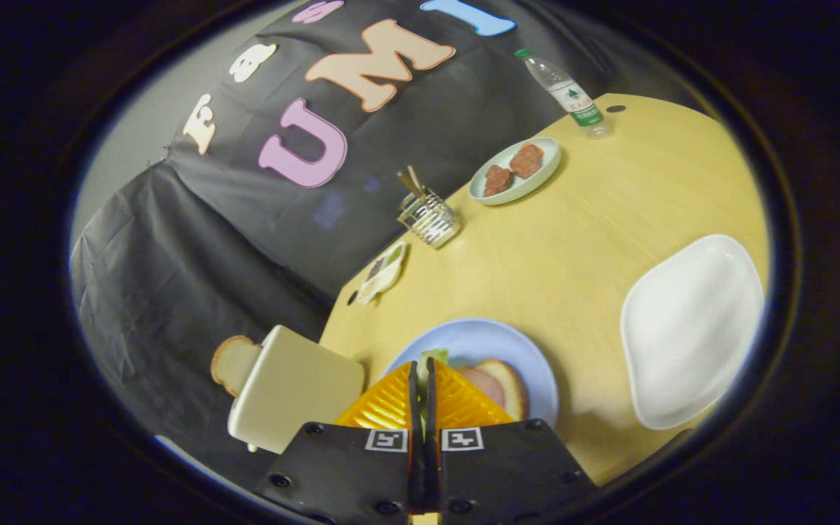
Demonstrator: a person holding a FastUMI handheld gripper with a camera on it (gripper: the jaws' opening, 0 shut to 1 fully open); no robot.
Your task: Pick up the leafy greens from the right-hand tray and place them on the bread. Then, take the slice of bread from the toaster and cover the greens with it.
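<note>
Greens (pixel 434 357) pinched in the nearly closed gripper (pixel 421 379), over the bread (pixel 509 386) and ham on the blue plate (pixel 529 350). White tray (pixel 690 328) bare (first step nearly done, by appearances). Left: releasing, then fetching the slice (pixel 232 362) from the toaster (pixel 296 390).

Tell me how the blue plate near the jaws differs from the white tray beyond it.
The blue plate is round; the white tray is squarish with rounded corners. The blue plate carries bread, a pink slice and a bit of greens, while the white tray is bare. The blue plate lies just ahead of the gripper, whose jaws look closed with greens at their tips; the white tray lies off to the side. Both rest flat on the yellow table.
</note>
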